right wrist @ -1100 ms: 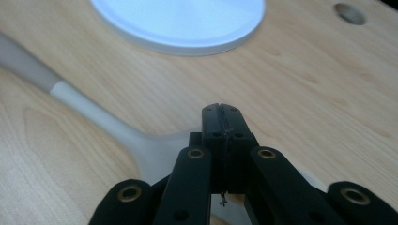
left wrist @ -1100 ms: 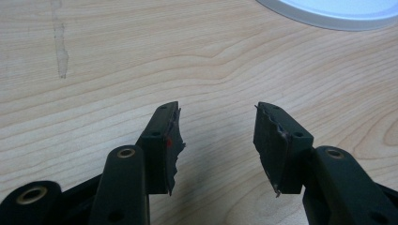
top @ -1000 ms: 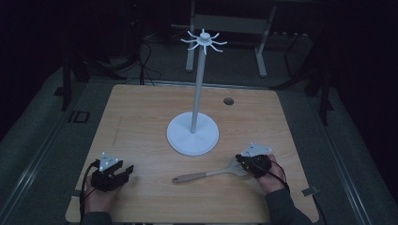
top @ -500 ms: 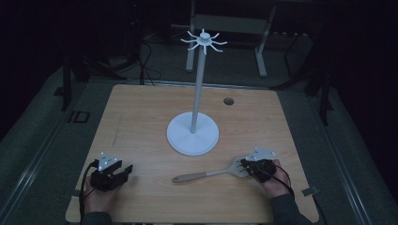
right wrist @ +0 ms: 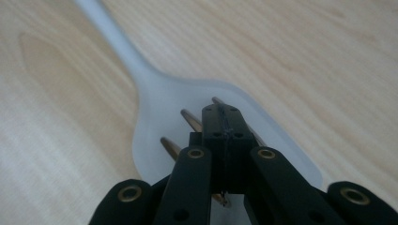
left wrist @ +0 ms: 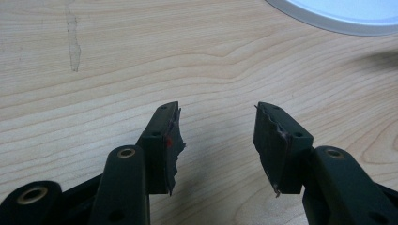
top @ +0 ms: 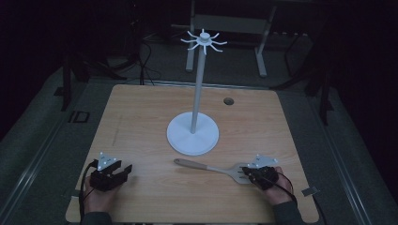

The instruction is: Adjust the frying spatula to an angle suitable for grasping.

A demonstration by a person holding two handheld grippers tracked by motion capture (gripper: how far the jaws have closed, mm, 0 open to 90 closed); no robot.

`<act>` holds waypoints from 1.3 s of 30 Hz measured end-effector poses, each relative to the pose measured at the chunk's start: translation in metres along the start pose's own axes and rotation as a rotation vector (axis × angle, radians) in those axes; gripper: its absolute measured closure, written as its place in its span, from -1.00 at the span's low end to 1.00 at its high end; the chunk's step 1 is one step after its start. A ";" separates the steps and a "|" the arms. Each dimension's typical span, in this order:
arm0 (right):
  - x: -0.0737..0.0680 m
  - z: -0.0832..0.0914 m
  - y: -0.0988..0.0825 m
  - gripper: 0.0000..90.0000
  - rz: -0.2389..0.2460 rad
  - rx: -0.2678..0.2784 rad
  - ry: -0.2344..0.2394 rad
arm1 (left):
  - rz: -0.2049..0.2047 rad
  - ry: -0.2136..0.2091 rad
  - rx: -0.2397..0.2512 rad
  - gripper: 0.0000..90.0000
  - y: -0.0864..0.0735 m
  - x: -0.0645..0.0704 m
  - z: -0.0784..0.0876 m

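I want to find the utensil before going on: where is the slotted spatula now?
In the high view the spatula lies flat on the table's near right part, just in front of the white stand's base, with its slotted blade under the right hand-held gripper.

I see a table [top: 141, 117] of pale wood grain, matt and smooth. The spatula [right wrist: 187, 108] looks like matt translucent plastic. The stand [top: 193, 136] seems smooth white plastic. My grippers' torn pads [left wrist: 174, 140] look rough.
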State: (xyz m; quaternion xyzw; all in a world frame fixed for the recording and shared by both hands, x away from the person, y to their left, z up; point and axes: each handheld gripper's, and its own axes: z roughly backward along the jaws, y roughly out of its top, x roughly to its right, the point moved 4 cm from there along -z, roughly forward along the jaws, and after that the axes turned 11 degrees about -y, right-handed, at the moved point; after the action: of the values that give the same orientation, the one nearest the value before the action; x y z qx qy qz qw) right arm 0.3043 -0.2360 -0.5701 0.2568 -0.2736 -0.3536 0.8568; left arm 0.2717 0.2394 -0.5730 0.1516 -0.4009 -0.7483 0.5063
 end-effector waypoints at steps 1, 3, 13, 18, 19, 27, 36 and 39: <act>-0.001 0.001 -0.002 1.00 0.002 -0.003 0.007 | -0.002 0.000 0.001 0.14 0.000 0.000 0.000; -0.005 0.003 -0.005 1.00 0.010 -0.013 0.018 | -0.004 -0.001 0.000 0.14 0.000 0.000 0.000; -0.017 0.015 -0.006 1.00 0.024 -0.012 0.049 | 0.000 0.008 0.011 0.14 0.000 0.000 0.002; -0.021 0.020 -0.003 0.96 0.024 -0.004 0.071 | -0.006 0.008 0.010 0.14 0.000 0.000 0.001; -0.021 0.021 -0.002 0.94 0.024 0.000 0.071 | -0.006 0.008 0.010 0.14 0.000 0.000 0.001; -0.018 0.020 0.014 0.79 0.024 0.011 0.079 | -0.011 0.006 0.013 0.14 0.000 0.001 0.002; -0.011 0.014 0.039 0.63 0.022 -0.003 0.073 | -0.015 0.008 0.015 0.12 0.001 0.001 0.002; -0.009 0.013 0.048 0.55 0.038 -0.008 0.061 | -0.010 0.009 0.020 0.12 0.001 0.000 0.001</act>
State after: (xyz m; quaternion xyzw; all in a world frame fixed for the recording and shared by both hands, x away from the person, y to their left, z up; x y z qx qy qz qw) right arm 0.3129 -0.2023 -0.5328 0.2586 -0.2507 -0.3302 0.8725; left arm 0.2714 0.2395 -0.5717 0.1620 -0.4053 -0.7462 0.5027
